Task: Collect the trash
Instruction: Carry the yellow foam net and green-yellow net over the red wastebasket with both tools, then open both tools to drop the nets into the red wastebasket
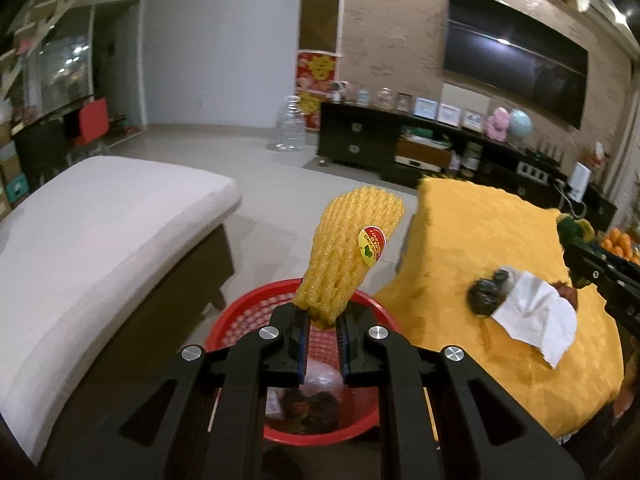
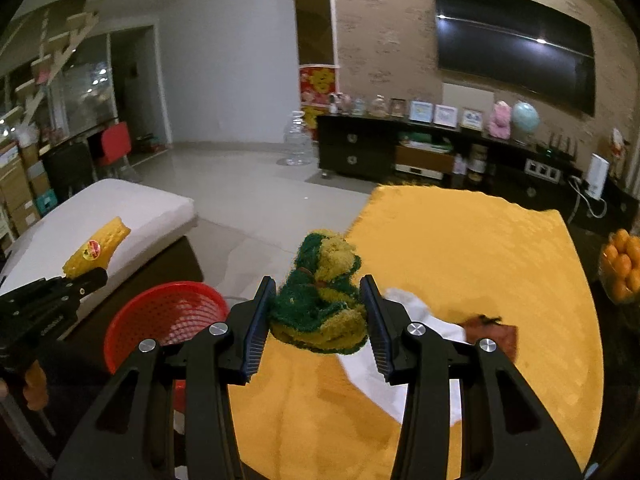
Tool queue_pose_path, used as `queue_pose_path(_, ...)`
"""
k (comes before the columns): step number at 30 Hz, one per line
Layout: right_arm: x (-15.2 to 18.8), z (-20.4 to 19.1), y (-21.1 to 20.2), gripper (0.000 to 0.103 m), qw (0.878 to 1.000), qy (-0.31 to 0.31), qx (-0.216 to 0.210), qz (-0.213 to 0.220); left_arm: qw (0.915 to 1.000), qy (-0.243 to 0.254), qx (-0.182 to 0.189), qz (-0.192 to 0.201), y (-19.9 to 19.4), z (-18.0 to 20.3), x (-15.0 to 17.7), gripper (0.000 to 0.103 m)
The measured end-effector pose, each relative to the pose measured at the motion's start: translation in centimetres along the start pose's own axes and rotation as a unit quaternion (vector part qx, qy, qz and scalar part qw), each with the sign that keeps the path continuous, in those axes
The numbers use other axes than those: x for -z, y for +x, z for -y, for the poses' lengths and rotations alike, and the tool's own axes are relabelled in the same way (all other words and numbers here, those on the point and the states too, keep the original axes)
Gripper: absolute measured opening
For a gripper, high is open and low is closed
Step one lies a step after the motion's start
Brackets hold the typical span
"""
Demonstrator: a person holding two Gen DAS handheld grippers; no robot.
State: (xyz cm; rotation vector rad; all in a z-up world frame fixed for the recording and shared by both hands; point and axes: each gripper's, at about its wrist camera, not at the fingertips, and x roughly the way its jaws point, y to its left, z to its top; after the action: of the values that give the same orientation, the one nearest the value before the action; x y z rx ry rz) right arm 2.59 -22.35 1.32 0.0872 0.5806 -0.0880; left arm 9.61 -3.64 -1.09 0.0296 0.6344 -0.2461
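Tilted downward, the left claw [image 1: 322, 330] pinches a yellow foam net [image 1: 348, 252] above the red basket [image 1: 240, 320]; the right claw [image 2: 318, 314], angled alike, clamps a green-yellow scrubber [image 2: 320, 304] above the worktop [image 2: 480, 264].

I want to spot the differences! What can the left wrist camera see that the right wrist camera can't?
Only the left wrist view shows trash already lying inside the red basket and dark lumps beside the white tissue. Only the right wrist view shows the green and yellow scrubber squeezed in the right gripper. Both show the yellow foam net in the left gripper, and the yellow tablecloth.
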Motion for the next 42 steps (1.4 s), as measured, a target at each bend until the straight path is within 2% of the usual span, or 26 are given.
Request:
queue_pose_path(15,-1.3,-6.8,5.0,0.043,0.996,-0.038,-0.07,-0.033,0.998,-0.041,-0.037,-0.03,2.8,-4.1,1.6,0.011)
queue_pose_path(27,0.1,-8.7,10.1,0.043,0.987,-0.031,-0.125,-0.095,0.9954,-0.041,-0.038,-0.078,6.2,-4.7,2.9,0.011)
queue_pose_path(30,0.6,-9.2,11.0,0.044,0.985,-0.025,-0.134,-0.109,0.9949,-0.042,-0.038,-0.084,6.6,-4.7,3.0,0.014)
queue_pose_path(32,0.8,-9.1,11.5,0.045,0.982,-0.018,-0.144,-0.117,0.9944,-0.044,-0.039,-0.088,6.8,-4.9,3.0,0.021)
queue_pose_path(36,1.0,-8.8,11.9,0.056,0.981,-0.005,-0.151,-0.125,0.9943,-0.047,-0.043,-0.086,6.8,-5.0,2.9,0.035)
queue_pose_path(41,1.4,-8.4,11.7,0.059,0.981,-0.001,-0.148,-0.125,0.9942,-0.055,-0.049,-0.078,6.5,-5.1,2.8,0.063)
queue_pose_path(42,1.4,-8.3,11.6,0.061,0.981,0.0,-0.147,-0.124,0.9943,-0.057,-0.05,-0.075,6.4,-5.2,2.8,0.065)
